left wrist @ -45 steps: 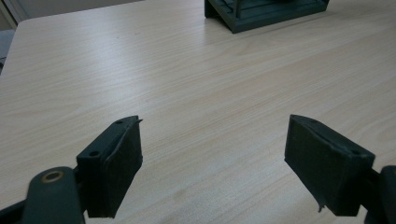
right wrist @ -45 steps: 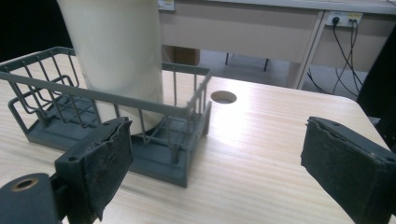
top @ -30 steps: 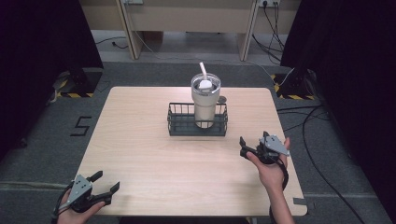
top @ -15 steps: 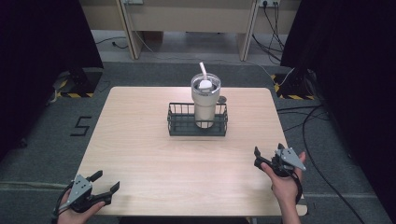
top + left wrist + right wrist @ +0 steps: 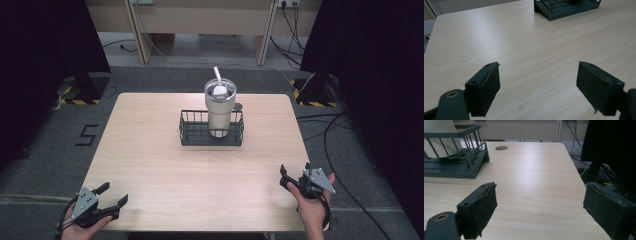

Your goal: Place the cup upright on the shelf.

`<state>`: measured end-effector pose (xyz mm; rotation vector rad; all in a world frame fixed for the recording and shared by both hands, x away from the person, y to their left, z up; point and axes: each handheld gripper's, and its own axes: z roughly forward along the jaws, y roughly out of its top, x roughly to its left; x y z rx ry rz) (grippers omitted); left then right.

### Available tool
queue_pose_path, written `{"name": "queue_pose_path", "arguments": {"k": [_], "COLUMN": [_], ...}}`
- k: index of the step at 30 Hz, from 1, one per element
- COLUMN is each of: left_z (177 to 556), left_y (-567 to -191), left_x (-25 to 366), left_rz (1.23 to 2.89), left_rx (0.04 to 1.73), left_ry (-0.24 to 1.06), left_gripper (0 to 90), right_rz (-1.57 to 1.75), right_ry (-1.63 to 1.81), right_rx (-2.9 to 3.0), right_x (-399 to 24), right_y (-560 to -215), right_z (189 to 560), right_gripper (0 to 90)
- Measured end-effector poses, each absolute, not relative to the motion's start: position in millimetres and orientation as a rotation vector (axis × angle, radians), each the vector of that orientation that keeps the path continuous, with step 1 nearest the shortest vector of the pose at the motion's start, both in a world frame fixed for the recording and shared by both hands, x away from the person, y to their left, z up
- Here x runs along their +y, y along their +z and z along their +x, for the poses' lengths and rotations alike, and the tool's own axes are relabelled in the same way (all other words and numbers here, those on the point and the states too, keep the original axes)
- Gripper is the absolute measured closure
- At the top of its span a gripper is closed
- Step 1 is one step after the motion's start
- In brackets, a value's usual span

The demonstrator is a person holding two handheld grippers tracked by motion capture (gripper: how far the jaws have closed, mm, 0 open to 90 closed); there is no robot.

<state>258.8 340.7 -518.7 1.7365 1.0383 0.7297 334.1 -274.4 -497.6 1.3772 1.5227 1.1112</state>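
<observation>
Tumbler (image 5: 220,107) first: it stands upright inside the dark wire basket (image 5: 211,135), which sits at the middle of the far half of the wooden table (image 5: 150,150), well apart from both grippers and touched by neither. Starting at the left, the left gripper (image 5: 114,195) is held in the person's left hand (image 5: 82,227) at the near left corner of the table, its jaws spread wide with nothing between them; from it, the basket and tumbler lie ahead and off to the right, across a long stretch of bare wood. In the left gripper view the two black pads (image 5: 486,87) frame plain tabletop, and a corner of the basket (image 5: 566,8) shows far ahead toward the upper right. The tumbler is cream coloured, with a clear lid and a white straw (image 5: 217,76) leaning up out of it; its body rises well above the basket rim. Just behind the basket, on the side away from both grippers, a small dark round mark (image 5: 238,106) lies on the tabletop. Farther right, the right gripper (image 5: 295,175) is held in the person's right hand (image 5: 312,210) near the near right edge of the table, jaws likewise parted and holding nothing. From this gripper the basket lies ahead and to the left: in the right gripper view the basket (image 5: 454,157) and the lower body of the tumbler (image 5: 439,140) sit at the upper left, beyond the left pad (image 5: 480,207), with the round mark (image 5: 501,148) farther off.
</observation>
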Motion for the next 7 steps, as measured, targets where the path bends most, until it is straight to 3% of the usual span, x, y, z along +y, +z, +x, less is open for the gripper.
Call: {"name": "queue_pose_path", "arguments": {"k": [7], "left_z": [259.4], "left_y": [-518.5], "left_x": [341.6], "left_rz": [1.739], "left_rx": [1.037], "left_ry": [0.733], "left_gripper": [18.4], "right_rz": [1.375], "right_ry": [1.105], "right_rx": [1.533], "right_x": [-272.6], "right_y": [-500.4], "right_z": [333.3], "right_gripper": [11.8]}}
